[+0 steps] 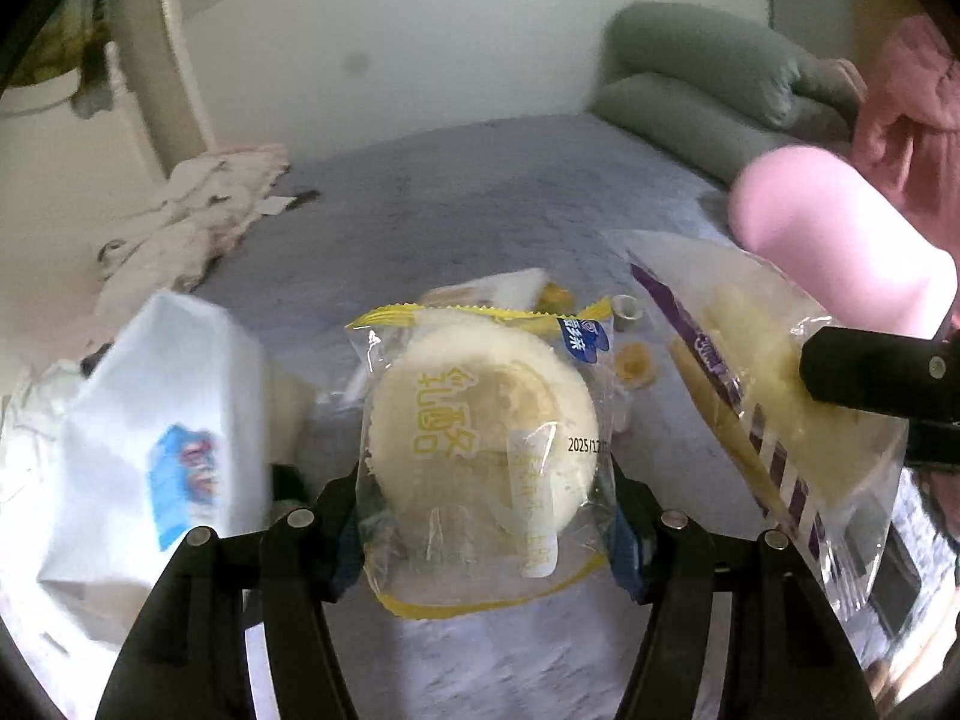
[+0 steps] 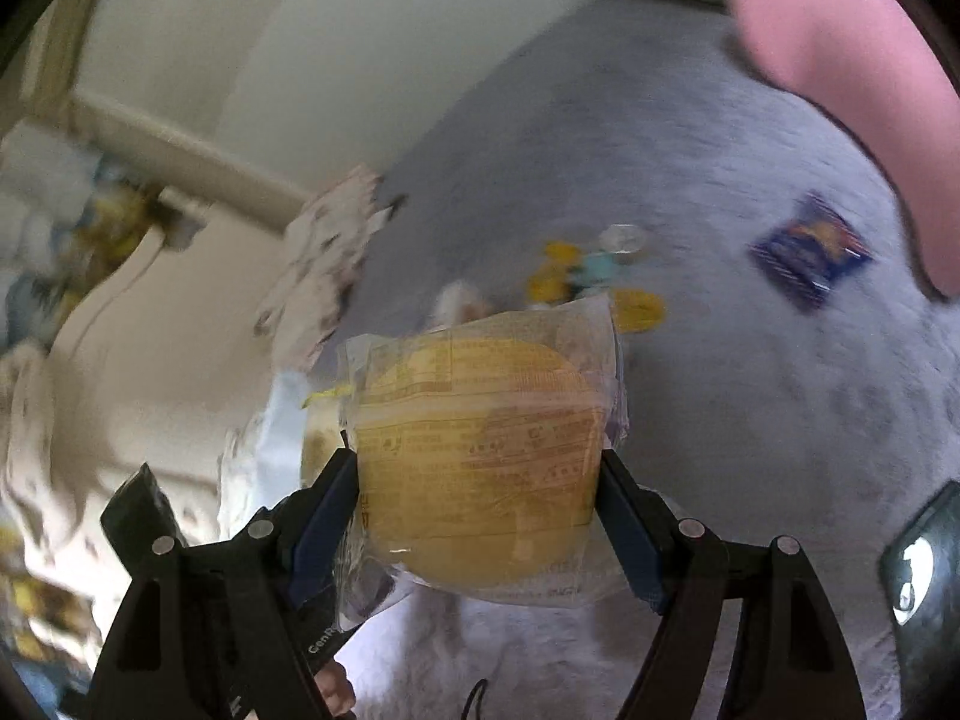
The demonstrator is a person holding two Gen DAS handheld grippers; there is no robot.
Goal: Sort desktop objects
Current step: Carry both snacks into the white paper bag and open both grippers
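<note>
Over the grey bed (image 1: 480, 192), the left hand-held gripper (image 1: 486, 516) clamps a yellow-edged wrapped cake (image 1: 480, 438) while the right hand-held gripper (image 2: 480, 516) grips a clear-wrapped yellow pastry (image 2: 480, 456).

In the left wrist view, the wrapped round cake (image 1: 480, 438) is at centre, between a paper bag (image 1: 162, 432) on its left and another wrapped pastry (image 1: 780, 396) on its right; pillows (image 1: 708, 78) lie upper right.

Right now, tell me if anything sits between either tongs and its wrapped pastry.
Nothing does. The left tongs already clamp the yellow-trimmed pastry packet, and the right tongs clamp the clear-wrapped pastry; both are lifted off the grey bedspread.
</note>
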